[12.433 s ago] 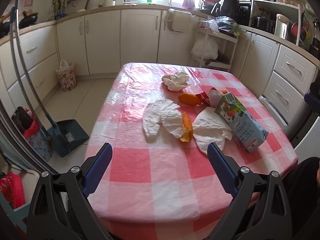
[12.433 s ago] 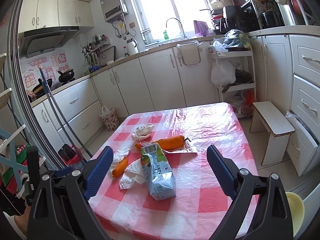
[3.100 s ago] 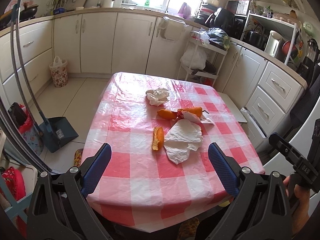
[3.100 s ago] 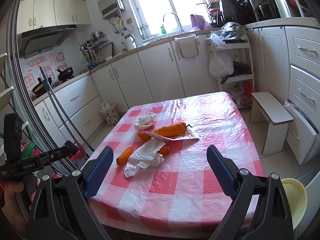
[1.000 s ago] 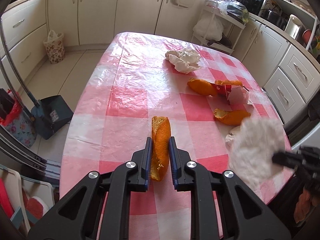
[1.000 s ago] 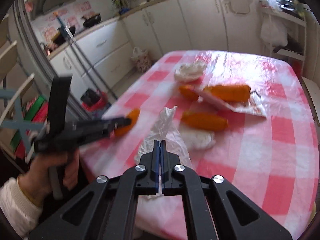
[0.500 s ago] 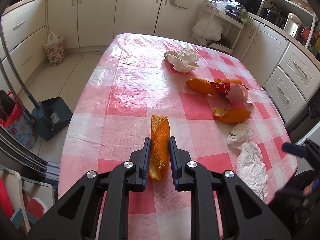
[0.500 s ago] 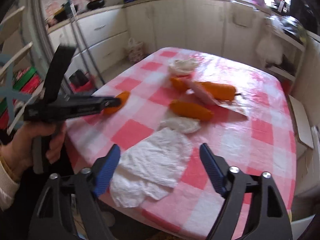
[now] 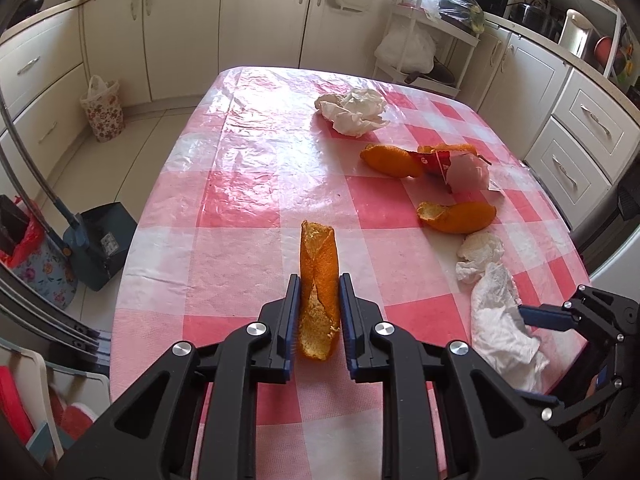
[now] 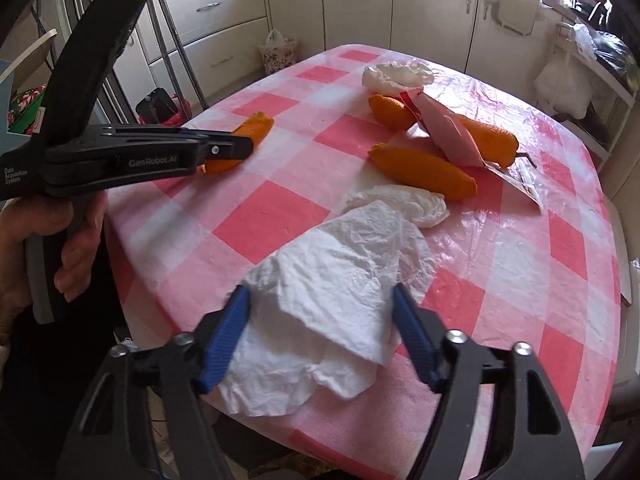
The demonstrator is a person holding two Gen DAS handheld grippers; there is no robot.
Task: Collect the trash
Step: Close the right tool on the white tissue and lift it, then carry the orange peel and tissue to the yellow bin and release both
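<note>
Left gripper pinches the peel lengthwise for lifting; right gripper stands spread astride the napkin at table's six-o'clock edge, judged ready to close.

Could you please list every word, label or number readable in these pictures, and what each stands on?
"GenRobot.AI": side of the black left gripper.
"Data Acquisition System": small white print on that gripper's handle.
Red torn wrapper by the orange peels: white letters, too partial to read.
Dark blue dustpan label: too small.

Left gripper clamped on orange peel, hand gripping its handle; right gripper spread wide, low over table edge.
</note>
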